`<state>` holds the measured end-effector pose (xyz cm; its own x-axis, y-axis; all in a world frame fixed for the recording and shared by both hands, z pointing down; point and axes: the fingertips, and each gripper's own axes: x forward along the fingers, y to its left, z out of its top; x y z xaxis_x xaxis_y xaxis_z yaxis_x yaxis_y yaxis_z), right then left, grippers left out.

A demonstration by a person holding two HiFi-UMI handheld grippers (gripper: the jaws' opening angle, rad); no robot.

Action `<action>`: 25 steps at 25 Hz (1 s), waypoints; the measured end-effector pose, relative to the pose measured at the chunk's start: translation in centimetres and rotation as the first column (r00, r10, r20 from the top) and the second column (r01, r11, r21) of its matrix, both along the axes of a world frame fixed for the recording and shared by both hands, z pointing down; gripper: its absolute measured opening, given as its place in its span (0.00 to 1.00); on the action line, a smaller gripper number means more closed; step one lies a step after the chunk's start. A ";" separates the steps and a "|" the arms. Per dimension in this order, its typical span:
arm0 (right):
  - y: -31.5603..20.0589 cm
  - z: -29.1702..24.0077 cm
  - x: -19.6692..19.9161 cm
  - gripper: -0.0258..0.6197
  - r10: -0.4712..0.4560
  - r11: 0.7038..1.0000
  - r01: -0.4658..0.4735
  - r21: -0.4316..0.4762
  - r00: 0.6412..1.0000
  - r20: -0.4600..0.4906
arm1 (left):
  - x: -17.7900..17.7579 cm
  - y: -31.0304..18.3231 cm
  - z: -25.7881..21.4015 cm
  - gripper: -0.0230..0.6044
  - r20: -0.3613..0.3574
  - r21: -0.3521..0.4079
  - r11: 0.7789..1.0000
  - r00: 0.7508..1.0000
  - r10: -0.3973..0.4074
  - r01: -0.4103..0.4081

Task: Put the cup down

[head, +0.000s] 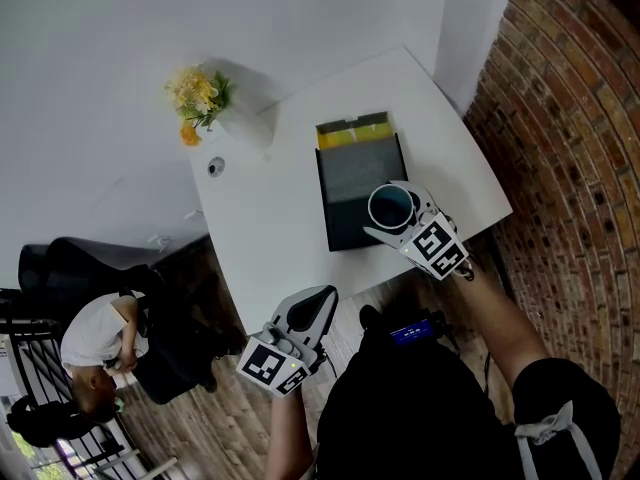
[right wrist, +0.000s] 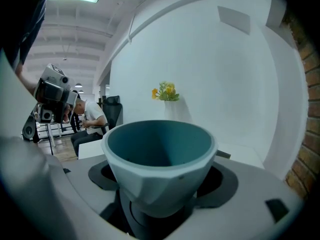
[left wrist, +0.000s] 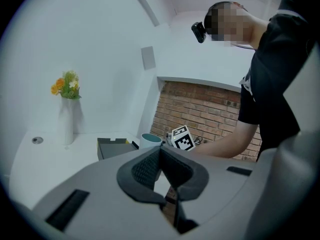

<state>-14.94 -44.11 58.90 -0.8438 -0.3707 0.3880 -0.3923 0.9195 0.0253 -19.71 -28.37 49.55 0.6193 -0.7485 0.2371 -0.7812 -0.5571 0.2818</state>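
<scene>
A person works two hand-held grippers at a white table point(head: 262, 223) beside a brick wall point(head: 570, 118). The right gripper point(head: 402, 220), right of centre in the head view, pinches a pale cup point(head: 390, 206) with a teal inside. Its own camera shows the jaws clamped on the cup's lower body and the cup upright, mouth open to the lens. From above, the cup sits over the near right corner of a dark tray point(head: 352, 180), which has a yellow strip at its far end. No view shows whether the cup touches the tray.

The left gripper point(head: 324, 296), at lower centre of the head view, hangs off the table's near edge over a wooden floor point(head: 215, 423). Its jaws are pressed together with nothing between them.

A vase of yellow and orange flowers point(head: 200, 96) stands at the table's far corner, in the upper left of the frame. Another person point(head: 95, 343) sits bent forward in the lower left.
</scene>
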 end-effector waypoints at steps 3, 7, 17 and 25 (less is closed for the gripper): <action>0.0 0.1 0.1 0.66 0.004 1.000 -0.003 0.021 1.000 -0.017 | 0.0 0.1 -0.2 0.05 0.001 0.004 1.000 1.000 -0.003 0.003; 0.1 -0.1 0.3 0.67 0.027 0.998 -0.027 0.050 1.000 -0.005 | 0.3 0.3 -0.3 0.05 -0.002 0.007 1.000 1.000 0.002 -0.002; 1.2 0.2 2.5 0.70 0.058 0.998 -0.058 0.005 0.998 -0.004 | 0.7 0.4 -0.4 0.05 -0.023 0.015 1.000 1.000 0.012 -0.011; 3.4 -0.1 5.3 0.70 0.053 0.998 -0.054 -0.018 0.998 -0.036 | 1.1 0.3 0.0 0.05 -0.039 0.018 0.999 0.999 0.034 -0.033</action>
